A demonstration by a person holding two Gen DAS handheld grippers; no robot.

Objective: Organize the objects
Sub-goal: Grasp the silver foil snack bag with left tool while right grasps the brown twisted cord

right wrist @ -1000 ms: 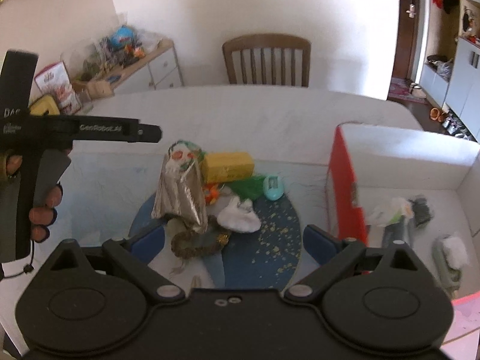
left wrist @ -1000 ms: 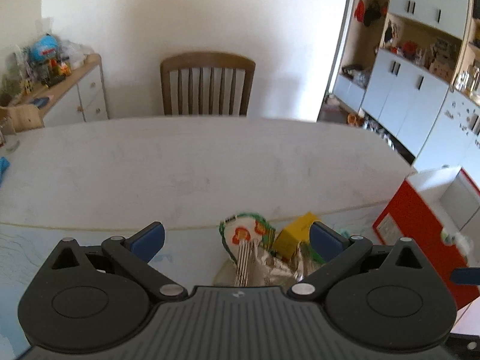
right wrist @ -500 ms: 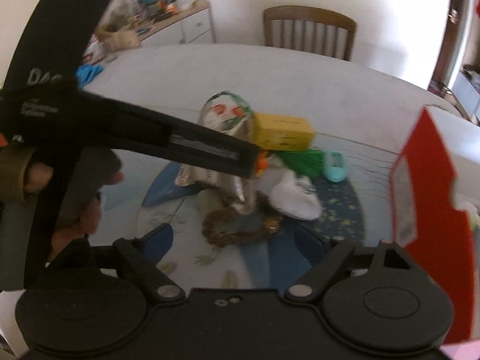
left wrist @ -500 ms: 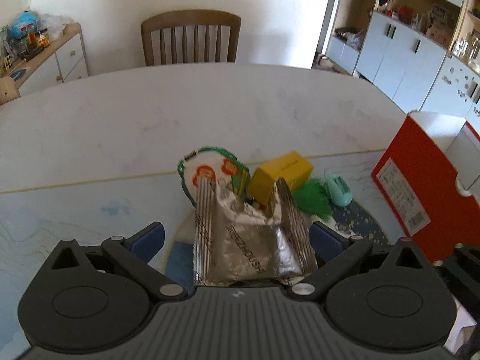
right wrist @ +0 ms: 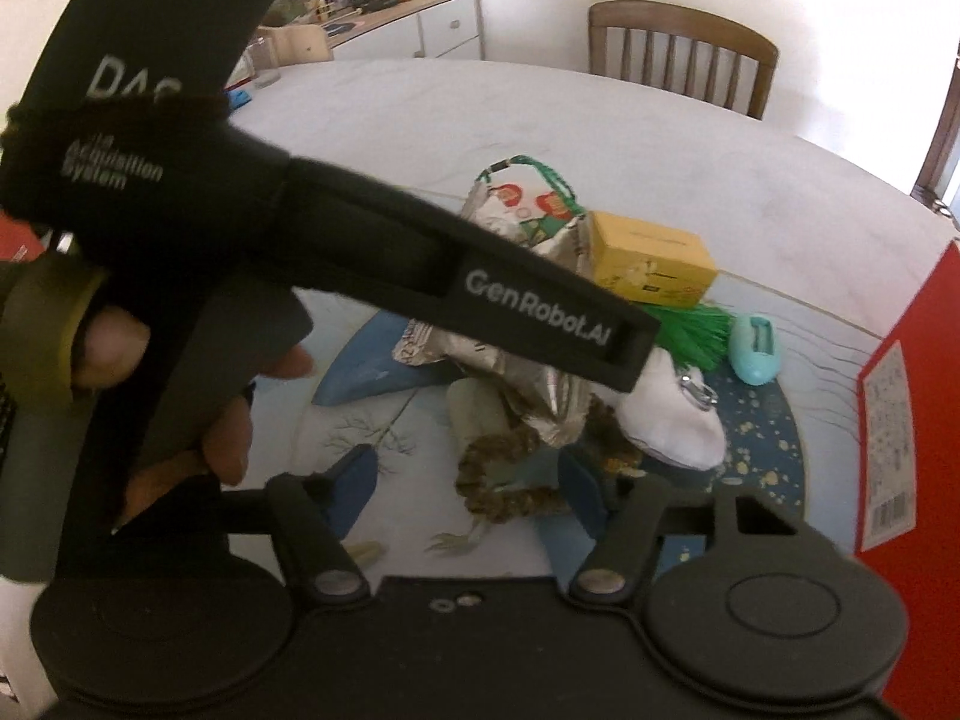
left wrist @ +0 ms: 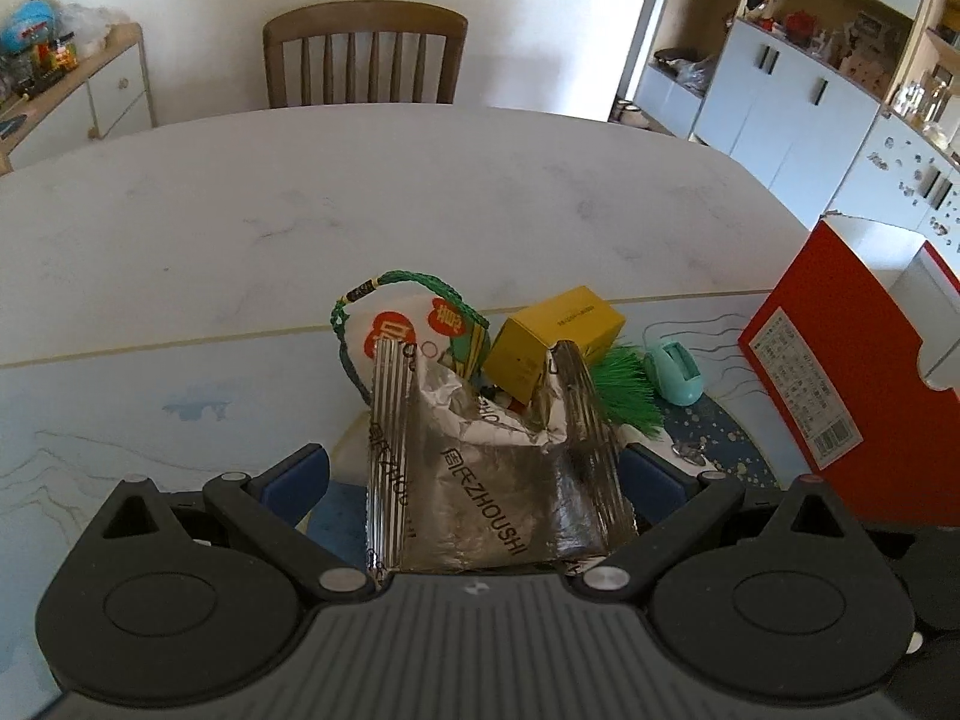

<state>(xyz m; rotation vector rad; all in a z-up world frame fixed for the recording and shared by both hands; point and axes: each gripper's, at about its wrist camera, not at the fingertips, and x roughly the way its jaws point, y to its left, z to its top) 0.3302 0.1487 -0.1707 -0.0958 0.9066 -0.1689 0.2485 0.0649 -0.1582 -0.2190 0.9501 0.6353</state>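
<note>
one silver foil snack bag (left wrist: 498, 468) standing crumpled in the middle of the pile, its base on the blue round patch of the table mat (left wrist: 729, 450). one printed packet with orange logos (left wrist: 414, 330) behind it, ringed by one green braided cord (left wrist: 420, 282). one yellow box (left wrist: 555, 333) just right of that, lying on its side, one green bristly tuft (left wrist: 627, 393) touching its lower edge, one small teal pod-shaped item (left wrist: 675, 373) near the tuft. in the right wrist view also one white soft lump (right wrist: 672, 420) and one brown braided rope loop (right wrist: 504, 474) at the foot of the foil bag. one red carton (left wrist: 840, 360) open-topped at the right edge of the white table (left wrist: 360, 192). one wooden chair (left wrist: 365, 54) at the far side. left gripper (left wrist: 474, 474) tilted down over the pile, jaws wide, foil bag between the blue pads; left pad clear of it, cannot tell if the right pad touches. a hand (right wrist: 180, 414) wraps its black handle. right gripper (right wrist: 465, 489) also angled down, jaws at a middle width and have just been closing, rope loop between them, pads not clearly pressing it.
</note>
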